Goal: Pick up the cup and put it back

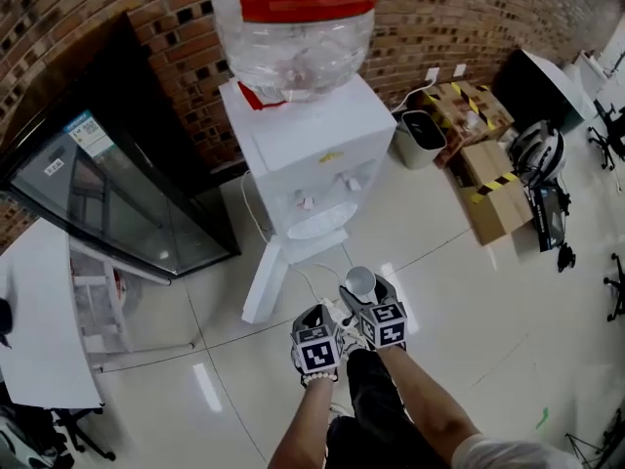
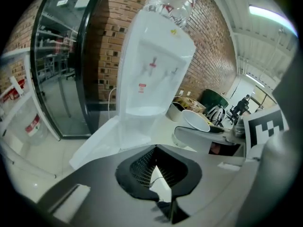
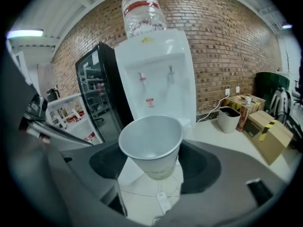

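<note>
An empty white paper cup [image 1: 360, 281] stands upright between the pads of my right gripper [image 1: 363, 303], which is shut on it above the floor in front of the water dispenser [image 1: 312, 154]. In the right gripper view the cup [image 3: 151, 143] fills the middle, its lower part pinched by the jaws of the right gripper [image 3: 154, 169]. My left gripper [image 1: 320, 322] is close beside it on the left, and its jaws meet with nothing in them. The left gripper view shows that gripper [image 2: 158, 176] with the cup [image 2: 196, 121] at right.
The dispenser carries a large clear bottle [image 1: 293, 27] and has a drip tray [image 1: 317, 223] under two taps. A white panel [image 1: 262, 281] leans at its foot. A glass-door fridge [image 1: 107, 184] stands left, a white table [image 1: 39, 311] nearer. A bin [image 1: 422, 137] and cardboard boxes [image 1: 488, 184] sit at the right.
</note>
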`<state>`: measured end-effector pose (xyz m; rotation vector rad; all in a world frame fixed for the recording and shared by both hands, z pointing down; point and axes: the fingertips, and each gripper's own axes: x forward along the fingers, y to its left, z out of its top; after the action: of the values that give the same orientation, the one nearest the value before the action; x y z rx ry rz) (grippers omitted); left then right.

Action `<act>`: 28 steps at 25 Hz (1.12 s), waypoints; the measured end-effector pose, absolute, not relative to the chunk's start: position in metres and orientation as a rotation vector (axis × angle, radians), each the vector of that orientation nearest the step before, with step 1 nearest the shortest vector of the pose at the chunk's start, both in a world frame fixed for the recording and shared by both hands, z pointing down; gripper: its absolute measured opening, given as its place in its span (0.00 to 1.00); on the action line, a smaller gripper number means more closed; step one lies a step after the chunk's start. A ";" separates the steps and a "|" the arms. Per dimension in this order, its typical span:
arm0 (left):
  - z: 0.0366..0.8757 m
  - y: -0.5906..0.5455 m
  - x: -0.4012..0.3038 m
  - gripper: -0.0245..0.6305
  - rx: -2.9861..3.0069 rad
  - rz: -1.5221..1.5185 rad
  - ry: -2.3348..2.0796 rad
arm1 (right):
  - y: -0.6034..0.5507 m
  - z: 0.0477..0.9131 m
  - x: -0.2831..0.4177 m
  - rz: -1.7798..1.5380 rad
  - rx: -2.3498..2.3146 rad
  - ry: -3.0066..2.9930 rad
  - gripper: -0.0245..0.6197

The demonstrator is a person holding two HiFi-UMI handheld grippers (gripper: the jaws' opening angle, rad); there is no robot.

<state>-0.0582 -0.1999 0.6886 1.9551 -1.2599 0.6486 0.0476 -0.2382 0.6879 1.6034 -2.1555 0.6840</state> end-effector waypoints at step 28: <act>0.400 0.022 -0.004 0.04 1.987 0.476 -1.402 | 0.013 0.367 0.108 0.496 1.310 -2.417 0.57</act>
<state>-0.0039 0.0222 0.4001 1.9867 -1.4020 0.4760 0.1077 0.0130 0.3674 1.3100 -2.4168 0.4962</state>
